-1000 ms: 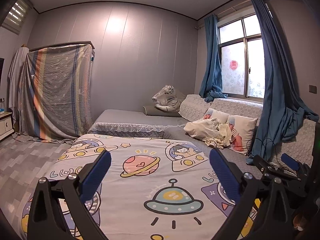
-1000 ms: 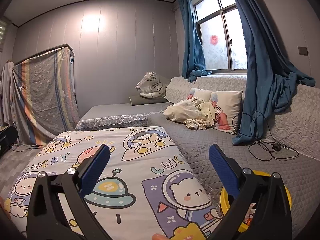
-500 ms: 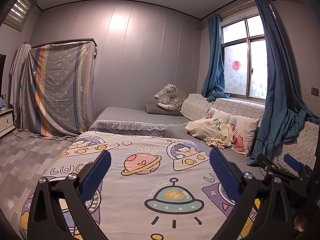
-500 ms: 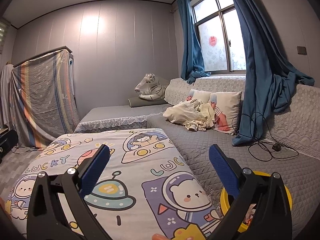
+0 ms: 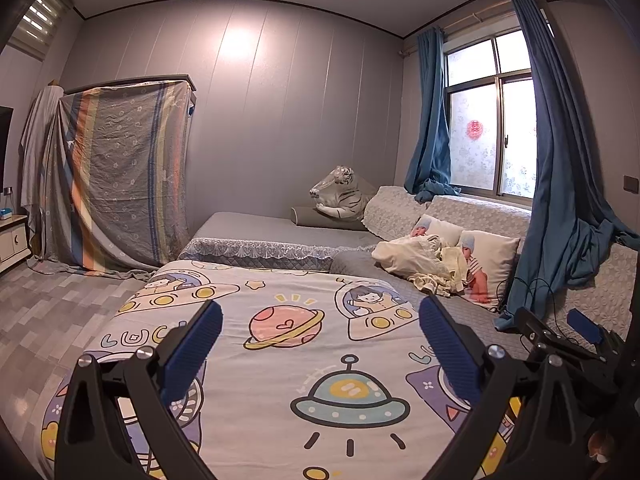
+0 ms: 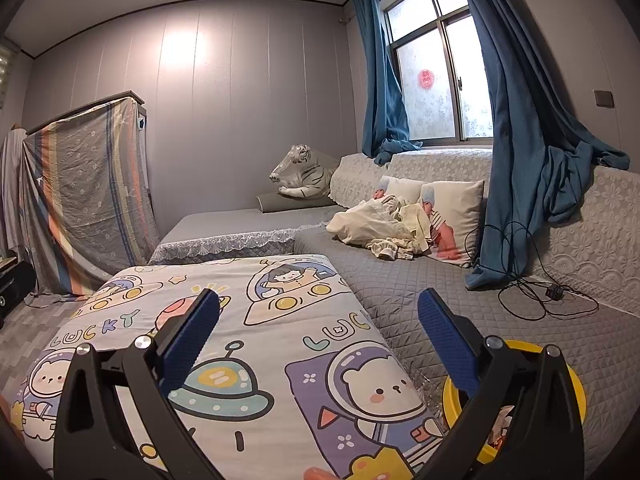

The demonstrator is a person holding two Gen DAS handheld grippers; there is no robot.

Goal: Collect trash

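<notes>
My left gripper (image 5: pixel 320 344) is open and empty, held above a cartoon space-print blanket (image 5: pixel 280 360). My right gripper (image 6: pixel 318 334) is open and empty above the same blanket (image 6: pixel 280 340); it also shows at the right edge of the left wrist view (image 5: pixel 560 340). A yellow bin (image 6: pixel 572 384) stands on the grey quilted bed at the lower right, partly hidden behind the right finger; some items lie inside it. Crinkled clear plastic (image 6: pixel 430 386) lies between the blanket edge and the bin.
A heap of cream cloth (image 6: pixel 380 228) and pillows (image 6: pixel 456 216) lies by the sofa back. Black cables (image 6: pixel 536 296) trail on the grey quilt (image 6: pixel 400 280). A plush white tiger (image 6: pixel 304 176) sits in the far corner. A striped sheet (image 5: pixel 116 176) covers furniture at left.
Both views have tilted up slightly. Both grippers stay open and empty.
</notes>
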